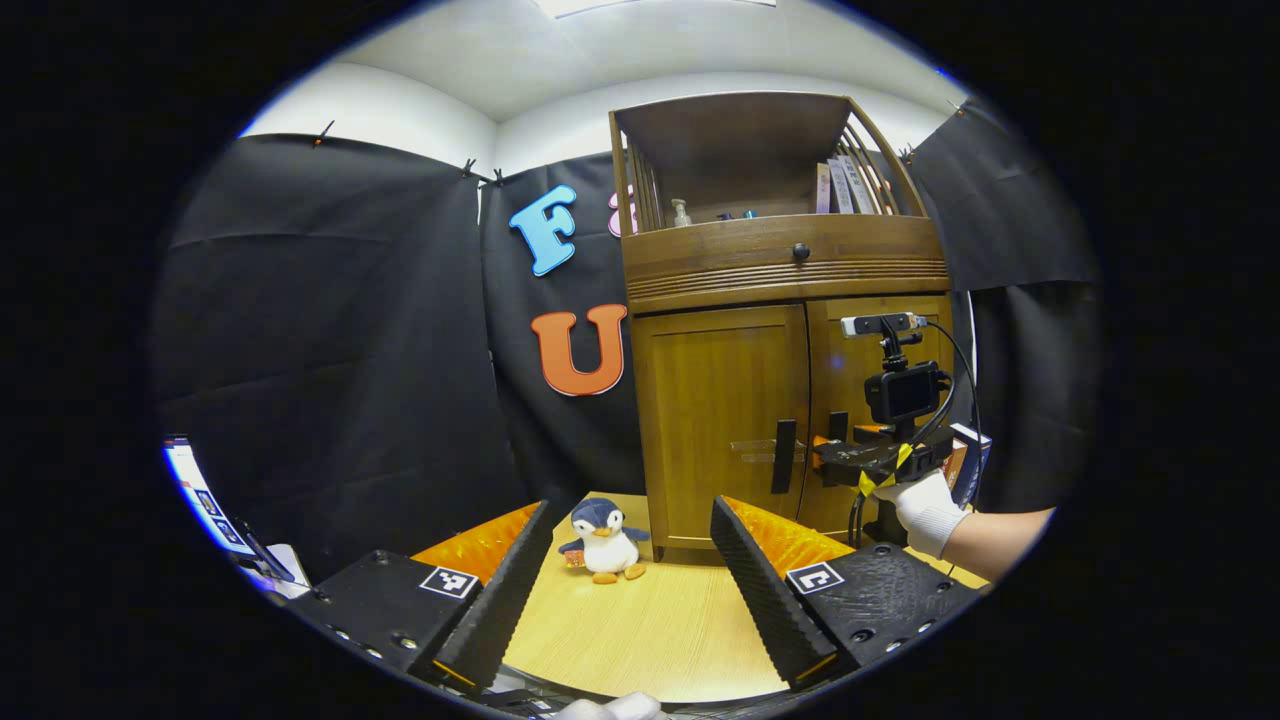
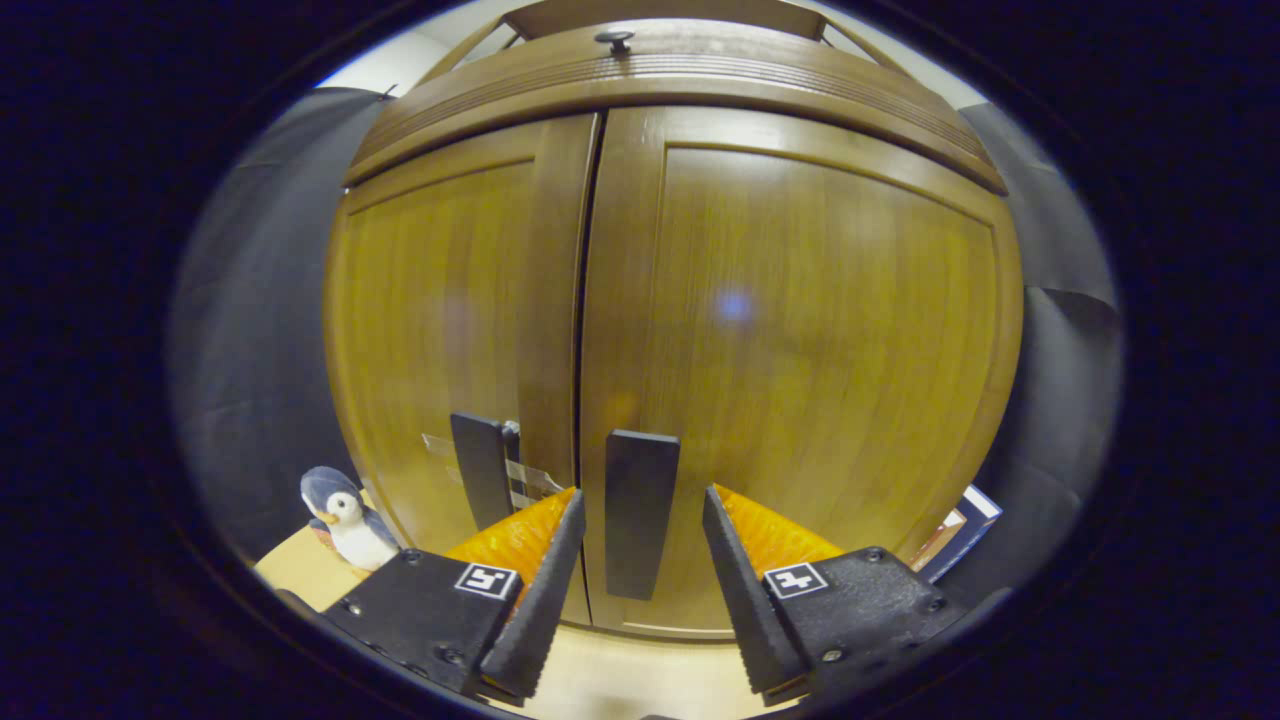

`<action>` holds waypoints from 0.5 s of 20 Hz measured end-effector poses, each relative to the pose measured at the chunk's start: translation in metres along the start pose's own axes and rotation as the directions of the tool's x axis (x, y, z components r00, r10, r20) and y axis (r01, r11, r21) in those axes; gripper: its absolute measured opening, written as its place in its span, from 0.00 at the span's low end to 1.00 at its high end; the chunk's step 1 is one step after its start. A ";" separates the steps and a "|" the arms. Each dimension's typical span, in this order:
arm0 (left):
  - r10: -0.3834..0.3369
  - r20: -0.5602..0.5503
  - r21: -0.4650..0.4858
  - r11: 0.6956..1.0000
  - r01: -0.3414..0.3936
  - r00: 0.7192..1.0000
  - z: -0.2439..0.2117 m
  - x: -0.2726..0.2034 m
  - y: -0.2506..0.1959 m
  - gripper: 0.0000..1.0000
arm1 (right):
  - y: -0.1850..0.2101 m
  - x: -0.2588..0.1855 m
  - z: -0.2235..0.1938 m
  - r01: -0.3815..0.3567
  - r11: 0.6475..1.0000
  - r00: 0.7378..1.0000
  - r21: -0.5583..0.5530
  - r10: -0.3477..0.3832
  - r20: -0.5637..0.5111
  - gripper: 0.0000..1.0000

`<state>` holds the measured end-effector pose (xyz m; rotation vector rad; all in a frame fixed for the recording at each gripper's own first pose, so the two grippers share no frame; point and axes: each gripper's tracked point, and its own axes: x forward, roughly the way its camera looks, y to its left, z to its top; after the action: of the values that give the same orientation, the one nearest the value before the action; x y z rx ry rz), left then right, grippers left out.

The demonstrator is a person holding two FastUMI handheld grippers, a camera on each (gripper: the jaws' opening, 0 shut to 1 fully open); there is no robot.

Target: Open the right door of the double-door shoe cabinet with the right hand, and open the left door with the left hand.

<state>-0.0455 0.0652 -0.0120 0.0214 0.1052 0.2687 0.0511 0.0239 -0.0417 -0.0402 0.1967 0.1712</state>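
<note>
While the left tool is hovering low over the desk with its fingers spread wide and nothing between them, a small penguin toy is sitting on the wood just beyond its tips. Behind the toy, the shoe cabinet is standing on the desk, and both of its doors are lying flat and closed. In the left gripper view, the right tool is reaching the front of the right door, held by a gloved hand, with a small camera riding above it.

In the right gripper view, the right tool is also standing wide, and the dark right handle is sitting between its two fingers; they are on either side of it with a gap at each side, so they are not pressing on it. The left handle is standing just beside, on the left door, across the seam. Farther up, a drawer with a round knob is running over the doors, and on the open shelf above it some books and a small bottle are standing.
</note>
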 end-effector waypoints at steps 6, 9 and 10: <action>0.032 -0.014 -0.001 0.999 -0.032 0.999 -0.003 0.001 0.015 1.00 | 0.004 0.015 -0.007 0.009 0.996 1.000 0.087 -0.007 -0.027 0.51; 0.042 -0.017 0.004 0.999 -0.042 0.999 -0.004 0.001 0.021 0.96 | 0.004 0.018 -0.009 0.030 0.996 0.999 0.083 -0.028 -0.027 0.39; 0.043 -0.017 0.003 0.999 -0.043 0.999 -0.004 0.001 0.023 0.96 | 0.004 0.019 -0.008 0.033 0.996 0.999 0.082 -0.031 -0.027 0.38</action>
<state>-0.0515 0.0876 -0.0153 0.0241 0.1225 0.3113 0.0671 0.0309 -0.0538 0.0366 0.2281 0.1302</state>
